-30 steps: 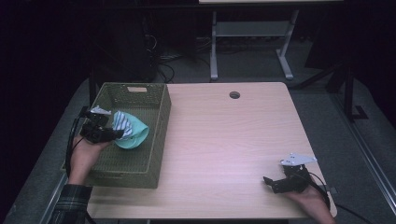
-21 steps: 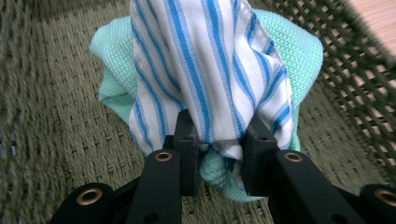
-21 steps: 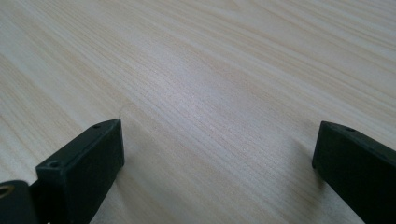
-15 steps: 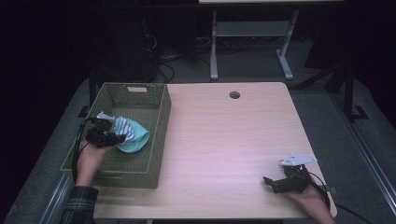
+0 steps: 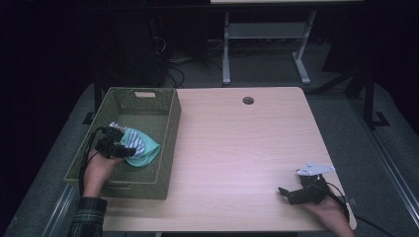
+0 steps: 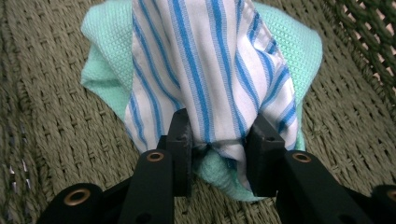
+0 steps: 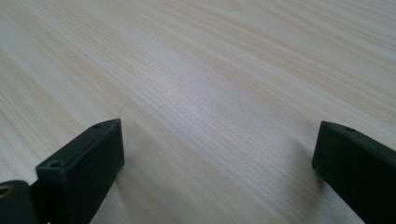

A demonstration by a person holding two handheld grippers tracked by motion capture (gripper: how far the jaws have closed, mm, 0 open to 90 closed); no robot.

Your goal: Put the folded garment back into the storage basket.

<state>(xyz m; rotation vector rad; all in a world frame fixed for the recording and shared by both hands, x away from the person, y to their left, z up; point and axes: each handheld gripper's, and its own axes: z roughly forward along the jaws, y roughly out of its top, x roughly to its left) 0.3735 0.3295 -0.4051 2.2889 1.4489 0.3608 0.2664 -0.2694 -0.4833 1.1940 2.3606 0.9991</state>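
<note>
Left claw [image 6: 218,140]: jaws just easing apart, striped cloth [image 6: 205,70] bunched between them, green cloth [image 6: 289,46] partly hidden beneath.
Basket [image 5: 163,143]: around claw.
Right claw [image 7: 219,163]: wide open, empty, over tabletop [image 7: 210,70].

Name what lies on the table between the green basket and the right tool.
Nothing: in the high view, only bare table stretches from the green basket to the right tool. The right tool view shows bare wood between its open jaws.
</note>
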